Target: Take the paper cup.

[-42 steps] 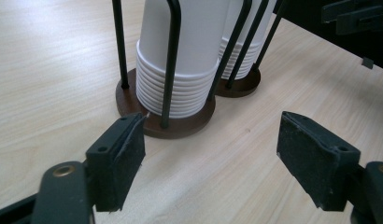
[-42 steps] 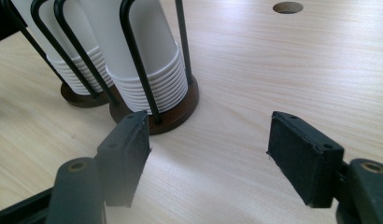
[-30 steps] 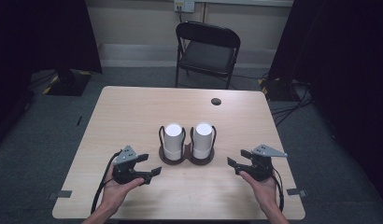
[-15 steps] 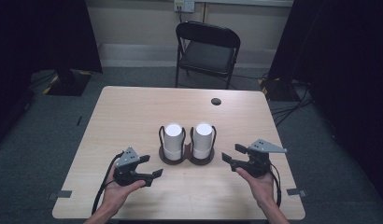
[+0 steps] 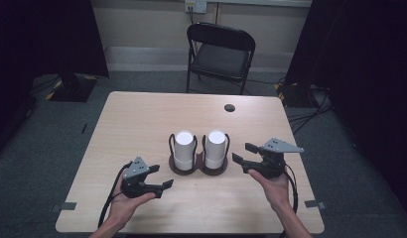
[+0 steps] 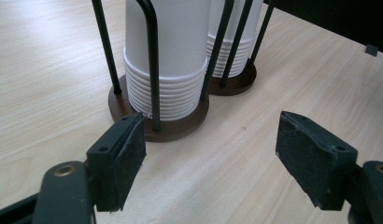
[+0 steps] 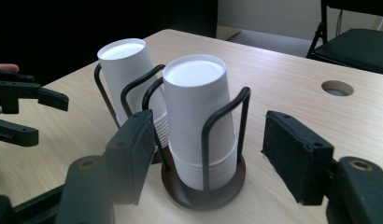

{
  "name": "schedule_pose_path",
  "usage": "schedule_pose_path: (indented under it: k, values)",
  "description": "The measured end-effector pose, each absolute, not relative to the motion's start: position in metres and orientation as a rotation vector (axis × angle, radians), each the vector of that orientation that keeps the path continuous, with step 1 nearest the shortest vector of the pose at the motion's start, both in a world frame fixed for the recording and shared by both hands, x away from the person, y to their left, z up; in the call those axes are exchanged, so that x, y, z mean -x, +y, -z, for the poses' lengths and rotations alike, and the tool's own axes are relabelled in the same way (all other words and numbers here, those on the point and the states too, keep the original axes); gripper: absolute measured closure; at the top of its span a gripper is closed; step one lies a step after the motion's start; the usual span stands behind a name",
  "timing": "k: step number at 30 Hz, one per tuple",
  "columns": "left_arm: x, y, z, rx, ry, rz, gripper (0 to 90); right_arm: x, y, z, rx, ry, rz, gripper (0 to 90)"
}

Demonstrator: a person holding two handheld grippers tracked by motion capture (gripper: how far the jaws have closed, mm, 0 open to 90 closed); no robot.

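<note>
I count two stacks of white paper cups, one wire double holder, one table, one folding chair, two grippers.

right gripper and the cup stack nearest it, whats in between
Only bare table, in the high view: the right gripper stands apart from the right cup stack, which sits inside its wire holder.

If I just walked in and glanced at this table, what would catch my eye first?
Most likely the two stacks of white paper cups, upside down side by side in a dark wire holder at the middle of the wooden table. Next, the two black hand-held tools flanking them: the left gripper and the right gripper, each with its jaws apart and aimed at the cups. A black folding chair stands behind the table.
</note>
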State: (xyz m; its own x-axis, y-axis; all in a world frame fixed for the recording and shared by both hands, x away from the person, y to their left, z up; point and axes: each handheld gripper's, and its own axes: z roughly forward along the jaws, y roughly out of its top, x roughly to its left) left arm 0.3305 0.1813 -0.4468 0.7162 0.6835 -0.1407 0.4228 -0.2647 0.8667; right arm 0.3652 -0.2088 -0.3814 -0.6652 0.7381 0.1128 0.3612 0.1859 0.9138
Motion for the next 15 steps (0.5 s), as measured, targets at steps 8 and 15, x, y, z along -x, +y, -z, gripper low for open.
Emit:
schedule_pose_path:
  k: [8,15]
  values:
    - [-0.331,0.182,0.448,-1.903,0.853,-0.315,23.7,-0.376,-0.196,0.37,-0.978,2.13,-1.48,34.8]
    - [-0.332,0.182,0.448,-1.905,0.858,-0.317,23.7,-0.391,-0.179,0.364,-0.925,2.156,-1.478,33.7]
